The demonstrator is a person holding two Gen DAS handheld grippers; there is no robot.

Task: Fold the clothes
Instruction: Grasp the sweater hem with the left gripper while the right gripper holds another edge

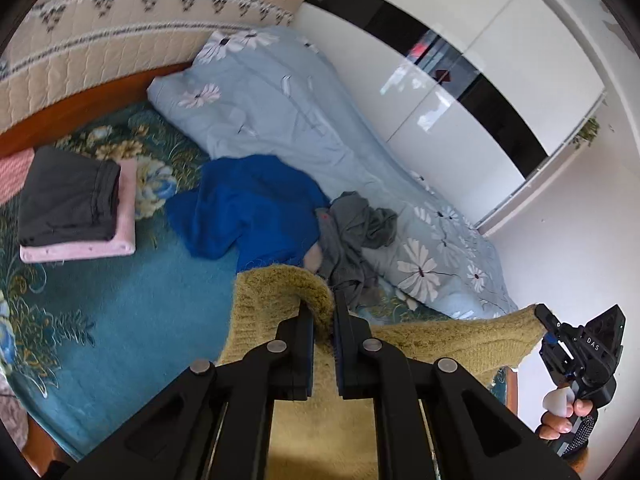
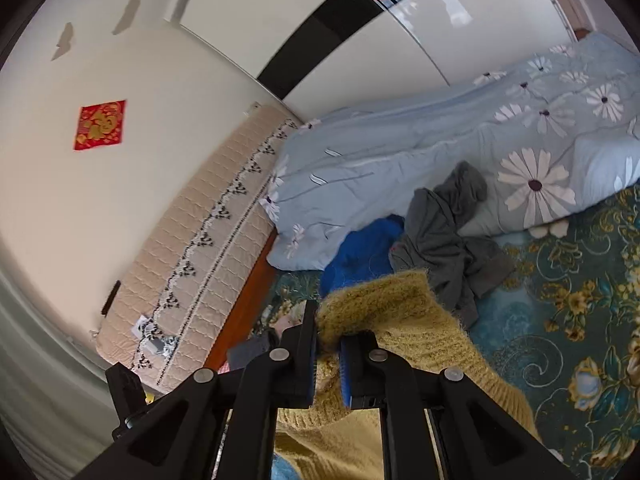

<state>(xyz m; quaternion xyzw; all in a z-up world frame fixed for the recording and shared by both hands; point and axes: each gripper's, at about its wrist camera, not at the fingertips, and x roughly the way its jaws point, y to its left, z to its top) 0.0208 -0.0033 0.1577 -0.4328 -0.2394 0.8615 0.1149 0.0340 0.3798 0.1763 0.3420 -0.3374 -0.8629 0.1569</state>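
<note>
Mustard knit sweater point(image 1: 452, 344) hangs stretched between both tongs above the bed point(image 1: 132, 280): left tongs point(image 1: 323, 320) and right tongs point(image 2: 329, 332) are each clamped on an edge, its long axis running between them, equally near both.

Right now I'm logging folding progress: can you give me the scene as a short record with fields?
held item: mustard knit sweater, stretched between both grippers
left gripper: jaws shut on sweater edge
right gripper: jaws shut on sweater edge
folded stack: dark grey garment on pink garment
unfolded: blue garment, grey garment
surface: teal floral bedspread
</note>
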